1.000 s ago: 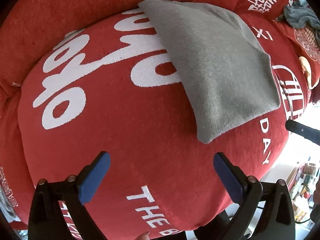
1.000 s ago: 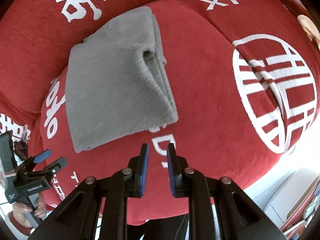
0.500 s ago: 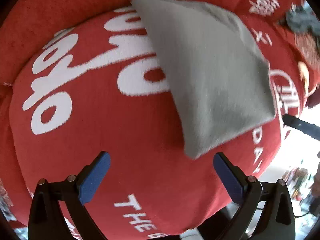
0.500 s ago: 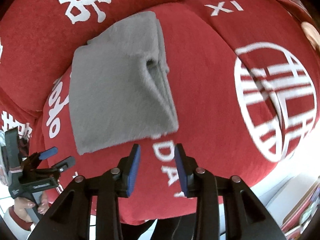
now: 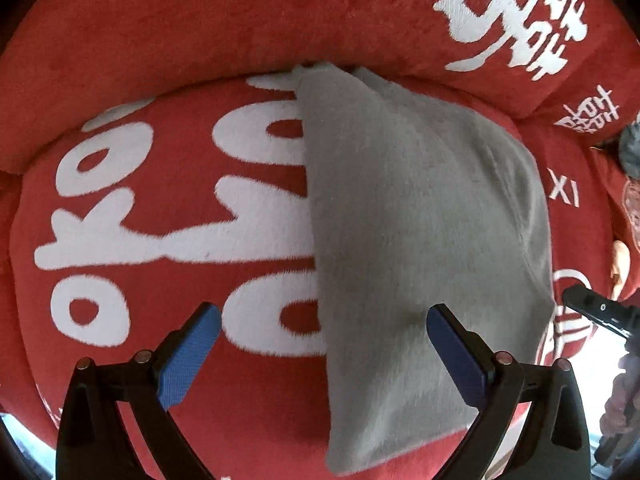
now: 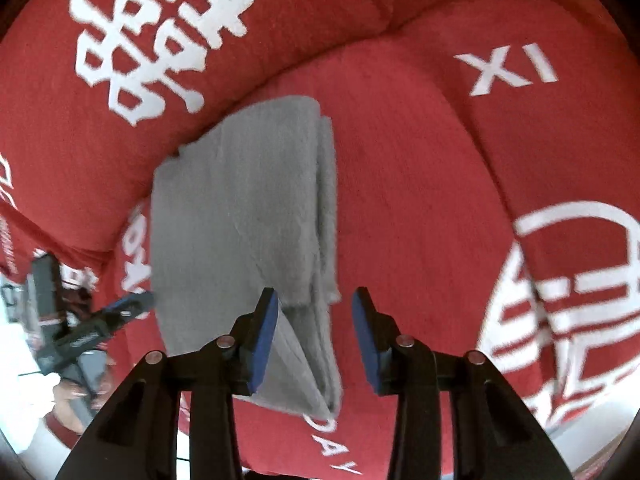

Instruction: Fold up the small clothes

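A grey fleece garment [image 5: 420,220], folded into a thick rectangle, lies on a red seat cushion [image 5: 160,208] with white lettering. My left gripper [image 5: 320,328] is open wide, pointing down over the garment's near left edge, with its right finger above the grey cloth. In the right wrist view the same garment [image 6: 240,220] shows its stacked layers along its right side. My right gripper [image 6: 314,312] hovers over that near right corner. Its jaws are opening, the layered edge sits between them, and the pads do not press on it.
A red back cushion [image 5: 240,20] with white characters rises behind the seat. A dark grey garment [image 5: 632,148] lies at the far right. The cushion's front edge [image 6: 340,460] drops off near the grippers. A hand [image 6: 76,392] holds the left gripper.
Both grippers have moved in over the grey garment, which now lies between their fingers. The right jaws have widened from nearly shut. The left jaws stay wide.
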`<state>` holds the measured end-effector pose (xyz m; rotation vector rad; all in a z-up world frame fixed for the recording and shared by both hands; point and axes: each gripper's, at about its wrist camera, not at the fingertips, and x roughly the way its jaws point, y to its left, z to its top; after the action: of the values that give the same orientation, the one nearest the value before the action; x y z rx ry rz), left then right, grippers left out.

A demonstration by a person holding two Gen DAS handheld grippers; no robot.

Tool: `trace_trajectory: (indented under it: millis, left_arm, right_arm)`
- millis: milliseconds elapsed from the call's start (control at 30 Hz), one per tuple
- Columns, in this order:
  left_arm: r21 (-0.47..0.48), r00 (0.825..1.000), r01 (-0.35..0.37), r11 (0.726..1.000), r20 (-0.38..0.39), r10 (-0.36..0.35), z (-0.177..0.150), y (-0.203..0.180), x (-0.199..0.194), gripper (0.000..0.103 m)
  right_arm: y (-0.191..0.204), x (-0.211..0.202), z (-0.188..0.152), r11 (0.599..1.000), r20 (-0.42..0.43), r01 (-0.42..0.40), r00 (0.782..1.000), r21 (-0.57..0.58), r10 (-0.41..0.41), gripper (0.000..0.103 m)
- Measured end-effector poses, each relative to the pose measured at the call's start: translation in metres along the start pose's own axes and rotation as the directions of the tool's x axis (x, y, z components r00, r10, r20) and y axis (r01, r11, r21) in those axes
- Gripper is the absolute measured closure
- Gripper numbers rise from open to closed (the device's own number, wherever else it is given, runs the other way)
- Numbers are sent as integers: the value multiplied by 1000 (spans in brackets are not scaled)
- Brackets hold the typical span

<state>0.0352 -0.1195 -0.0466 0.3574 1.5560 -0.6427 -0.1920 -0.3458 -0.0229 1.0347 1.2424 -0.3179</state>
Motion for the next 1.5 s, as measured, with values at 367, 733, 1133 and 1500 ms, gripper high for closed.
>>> trace_trajectory:
  millis: [367,733,1133,1500]
  left_arm:
    - [47,998,-61,997,-21,62,21,-25,10,0]
    - [50,998,-45,998,-37,47,29,-20,11,0]
    - [-41,925,359,933,-115,-361,41,14,30,0]
    - [-45,914,382,923,-131,-384,47,-3,51,0]
  right_arm:
    - [-9,34,17,999,-64,-39,997,6,39,96]
    - [-16,21,32,992,-71,-123,990,-4,123,47]
    - [-45,41,36,947,-133,-316,938,64,322,47]
    - [-30,80,40,907,-193,-420,888,31,418,46]
